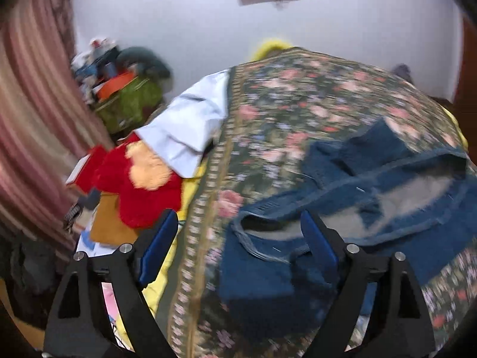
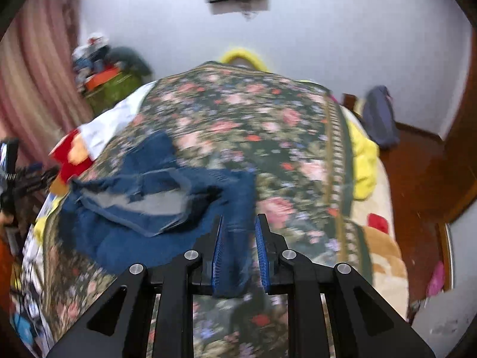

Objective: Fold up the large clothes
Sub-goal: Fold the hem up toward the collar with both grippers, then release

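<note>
Lying crumpled on a bed under a floral bedspread [image 2: 238,113], a blue denim garment [image 2: 134,208] awaits folding. The right tongs [image 2: 238,250] are nearly shut, pinching a strip of denim, probably to draw it straight. The left tongs [image 1: 238,247] gape wide above the garment, holding nothing. Only the left wrist view shows the open waistband [image 1: 268,232] nearest them; only the right wrist view shows the wooden floor [image 2: 417,179] beside the bed.
</note>
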Demonstrator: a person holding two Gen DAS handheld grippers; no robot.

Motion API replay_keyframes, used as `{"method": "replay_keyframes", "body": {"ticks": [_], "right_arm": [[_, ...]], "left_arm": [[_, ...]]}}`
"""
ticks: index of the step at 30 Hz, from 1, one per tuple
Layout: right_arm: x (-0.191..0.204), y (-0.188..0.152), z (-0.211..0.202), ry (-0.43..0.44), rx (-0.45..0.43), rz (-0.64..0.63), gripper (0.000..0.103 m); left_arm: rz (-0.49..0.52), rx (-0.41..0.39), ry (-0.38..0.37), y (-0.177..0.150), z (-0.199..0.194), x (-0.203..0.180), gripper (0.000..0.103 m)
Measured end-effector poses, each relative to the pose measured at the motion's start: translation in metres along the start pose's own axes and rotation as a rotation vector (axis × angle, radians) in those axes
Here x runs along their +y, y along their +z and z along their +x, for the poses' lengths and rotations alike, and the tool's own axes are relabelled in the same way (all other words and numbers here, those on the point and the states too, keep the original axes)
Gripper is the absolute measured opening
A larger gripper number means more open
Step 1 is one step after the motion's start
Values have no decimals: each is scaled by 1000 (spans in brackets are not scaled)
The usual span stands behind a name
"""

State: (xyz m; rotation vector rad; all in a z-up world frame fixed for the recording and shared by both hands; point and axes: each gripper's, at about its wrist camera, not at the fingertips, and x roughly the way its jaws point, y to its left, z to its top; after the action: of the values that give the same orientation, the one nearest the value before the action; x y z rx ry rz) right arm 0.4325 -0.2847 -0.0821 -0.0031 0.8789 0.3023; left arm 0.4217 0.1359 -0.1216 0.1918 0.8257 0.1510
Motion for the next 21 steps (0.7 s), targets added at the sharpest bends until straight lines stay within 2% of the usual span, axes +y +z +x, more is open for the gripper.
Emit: {"method": "replay_keyframes", "body": {"ticks": [2, 6, 11, 15, 21], "right_arm": [[19, -6, 0, 29, 2, -32, 16], [55, -21, 11, 99, 35, -72, 16], [93, -42, 45, 161, 130, -116, 16], [115, -53, 73, 175, 191, -149, 16], [137, -51, 119, 198, 248, -148, 16]], "left_arm": [[23, 6, -47, -9, -5, -15, 86], [33, 70, -153, -29, 5, -43, 87], [71, 154, -204, -52, 36, -80, 87], [86, 178, -213, -59, 56, -99, 87], [89, 174, -148, -42, 90, -96, 87]]}}
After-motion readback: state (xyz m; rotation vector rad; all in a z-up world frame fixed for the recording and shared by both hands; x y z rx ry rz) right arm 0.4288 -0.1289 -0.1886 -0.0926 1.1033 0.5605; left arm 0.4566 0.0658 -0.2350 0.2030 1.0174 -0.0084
